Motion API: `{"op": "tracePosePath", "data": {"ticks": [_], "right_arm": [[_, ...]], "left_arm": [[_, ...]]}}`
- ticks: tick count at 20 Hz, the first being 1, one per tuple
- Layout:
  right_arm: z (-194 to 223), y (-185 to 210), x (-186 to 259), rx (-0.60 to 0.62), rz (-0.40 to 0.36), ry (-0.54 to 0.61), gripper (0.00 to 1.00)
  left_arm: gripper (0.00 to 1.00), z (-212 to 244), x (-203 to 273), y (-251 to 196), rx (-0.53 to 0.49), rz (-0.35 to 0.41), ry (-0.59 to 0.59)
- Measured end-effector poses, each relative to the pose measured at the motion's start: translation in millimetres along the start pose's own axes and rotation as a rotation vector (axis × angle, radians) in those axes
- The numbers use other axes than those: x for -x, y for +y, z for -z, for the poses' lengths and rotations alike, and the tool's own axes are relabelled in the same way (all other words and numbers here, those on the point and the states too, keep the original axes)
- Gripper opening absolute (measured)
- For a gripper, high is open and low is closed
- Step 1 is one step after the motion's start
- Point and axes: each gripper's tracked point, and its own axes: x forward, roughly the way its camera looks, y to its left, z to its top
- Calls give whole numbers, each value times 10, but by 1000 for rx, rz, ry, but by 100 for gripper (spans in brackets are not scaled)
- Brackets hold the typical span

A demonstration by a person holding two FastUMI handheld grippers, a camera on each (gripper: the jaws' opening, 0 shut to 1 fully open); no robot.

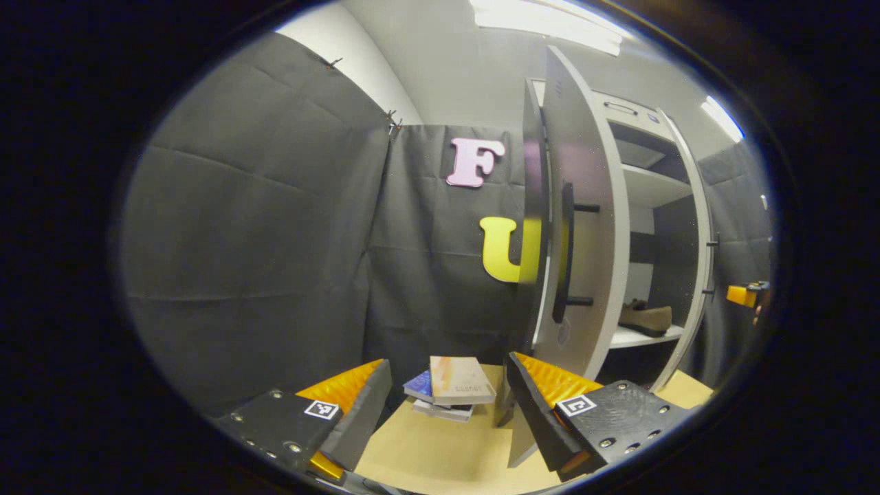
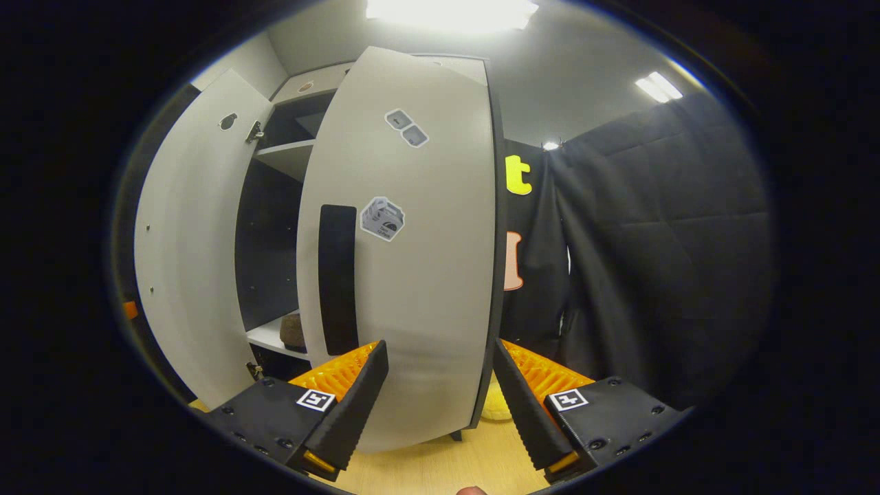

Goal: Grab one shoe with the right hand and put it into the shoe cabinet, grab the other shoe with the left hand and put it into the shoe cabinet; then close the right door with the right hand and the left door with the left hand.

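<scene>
The grey shoe cabinet (image 1: 646, 185) stands ahead on the right in the left gripper view. A brown shoe (image 1: 645, 317) lies on its lower shelf (image 1: 636, 337). Its left door (image 1: 581, 227) is swung out, with a long black handle (image 1: 565, 254), and my left gripper (image 1: 447, 392) is open just left of its lower edge. In the right gripper view the right door (image 2: 405, 261) is partly swung in and its black handle (image 2: 337, 278) faces me. My right gripper (image 2: 440, 375) stands open close in front of that door. A dark shoe end (image 2: 293, 331) shows on the shelf behind it.
A small stack of books (image 1: 450, 388) lies on the wooden floor (image 1: 440, 454) by the left door's foot. The other gripper's body (image 1: 746, 294) peeks past the cabinet's right edge. A yellow object (image 2: 496, 405) sits on the floor behind the right door. Black cloth walls surround the booth.
</scene>
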Motion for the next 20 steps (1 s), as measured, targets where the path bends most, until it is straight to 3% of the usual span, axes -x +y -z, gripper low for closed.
{"op": "tracePosePath", "data": {"ticks": [9,12,13,15,17,20], "right_arm": [[435,-345,208,-21,24,90,97],[495,-422,205,-30,24,99,95],[529,-444,206,-35,21,106,95],[587,-489,193,-45,18,117,95],[637,-536,173,-50,17,129,95],[704,-621,163,-60,16,140,97]], "left_arm": [[100,-321,97,-94,4,-3,-80],[100,-416,-66,-213,-6,-1,-90],[88,-418,-119,-270,-15,-1,-90],[100,-415,-142,-408,-37,19,-83],[95,-447,-115,-452,-88,2,-94],[98,-506,-72,-472,-148,-16,-99]]}}
